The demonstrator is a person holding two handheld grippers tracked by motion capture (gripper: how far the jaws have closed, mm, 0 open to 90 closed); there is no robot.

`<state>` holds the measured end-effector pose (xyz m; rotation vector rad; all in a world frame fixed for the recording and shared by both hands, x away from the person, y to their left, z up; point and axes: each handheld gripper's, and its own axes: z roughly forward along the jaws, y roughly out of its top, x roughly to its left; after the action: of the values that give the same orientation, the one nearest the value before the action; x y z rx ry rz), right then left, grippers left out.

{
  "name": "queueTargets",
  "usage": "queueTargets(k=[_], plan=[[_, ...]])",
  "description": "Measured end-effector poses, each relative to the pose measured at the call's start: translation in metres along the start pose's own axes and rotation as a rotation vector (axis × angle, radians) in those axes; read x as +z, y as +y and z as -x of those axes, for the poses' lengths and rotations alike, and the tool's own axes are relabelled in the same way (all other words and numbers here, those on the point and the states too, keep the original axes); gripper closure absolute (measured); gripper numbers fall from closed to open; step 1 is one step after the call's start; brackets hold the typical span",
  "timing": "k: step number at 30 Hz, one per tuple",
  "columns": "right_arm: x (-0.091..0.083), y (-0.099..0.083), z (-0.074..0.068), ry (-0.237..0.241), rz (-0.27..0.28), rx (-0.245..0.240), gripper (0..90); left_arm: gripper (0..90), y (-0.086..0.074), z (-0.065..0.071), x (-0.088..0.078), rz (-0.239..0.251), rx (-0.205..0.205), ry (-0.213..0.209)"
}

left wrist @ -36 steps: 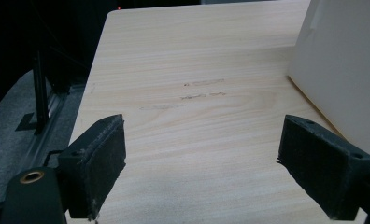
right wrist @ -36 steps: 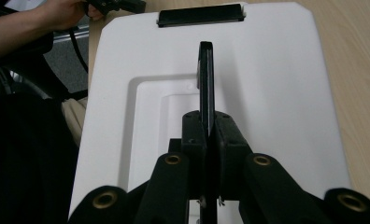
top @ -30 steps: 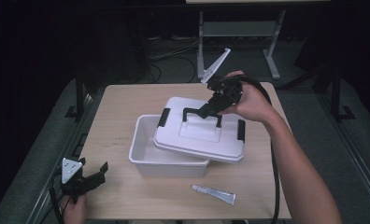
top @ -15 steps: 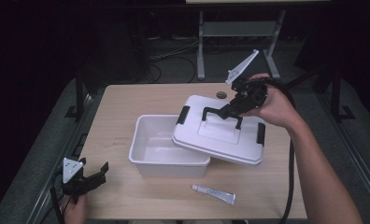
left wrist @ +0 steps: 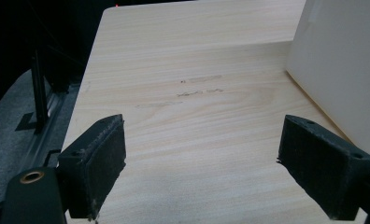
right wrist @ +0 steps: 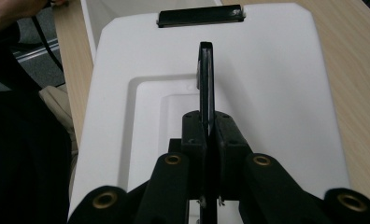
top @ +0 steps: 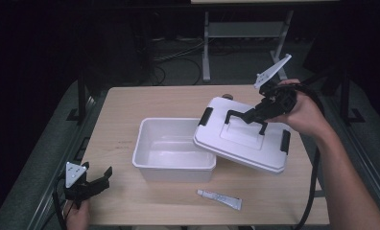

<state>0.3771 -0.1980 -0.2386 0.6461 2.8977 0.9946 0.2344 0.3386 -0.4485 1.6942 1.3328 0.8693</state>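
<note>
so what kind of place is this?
Probably a lab or recording studio, not a home: a bare wooden table amid dark surroundings, loose cables on grey carpet, and a metal stand behind it.

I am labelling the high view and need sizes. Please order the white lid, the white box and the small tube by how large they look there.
1. white lid, though it is lifted nearer the camera, so it may look bigger.
2. white box, partly covered by the lid; the two may match in size.
3. small tube, clearly smallest.
</note>
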Motion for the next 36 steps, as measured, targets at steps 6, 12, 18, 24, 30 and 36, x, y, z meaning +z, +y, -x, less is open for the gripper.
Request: queueTargets(k=[6,12,18,24,30,36], plan=[[-0.008,-0.018,0.004,-0.018,0.007,0.028,83.9,14.0,0.0,0.0,0.0,0.002,-0.002,0.002],[-0.013,-0.037,0.007,-0.026,0.021,0.066,83.9,14.0,0.0,0.0,0.0,0.001,-0.001,0.002],[-0.014,-0.054,0.01,-0.031,0.023,0.101,83.9,14.0,0.0,0.001,0.0,-0.003,0.004,0.001],[-0.018,-0.074,0.013,-0.038,0.03,0.14,83.9,14.0,0.0,0.0,0.0,-0.003,-0.001,0.007],[-0.014,-0.096,0.018,-0.043,0.022,0.175,83.9,14.0,0.0,0.002,0.001,-0.002,0.001,0.004],[-0.007,-0.113,0.023,-0.042,0.016,0.208,83.8,14.0,0.0,0.002,0.002,-0.002,-0.001,0.005]])
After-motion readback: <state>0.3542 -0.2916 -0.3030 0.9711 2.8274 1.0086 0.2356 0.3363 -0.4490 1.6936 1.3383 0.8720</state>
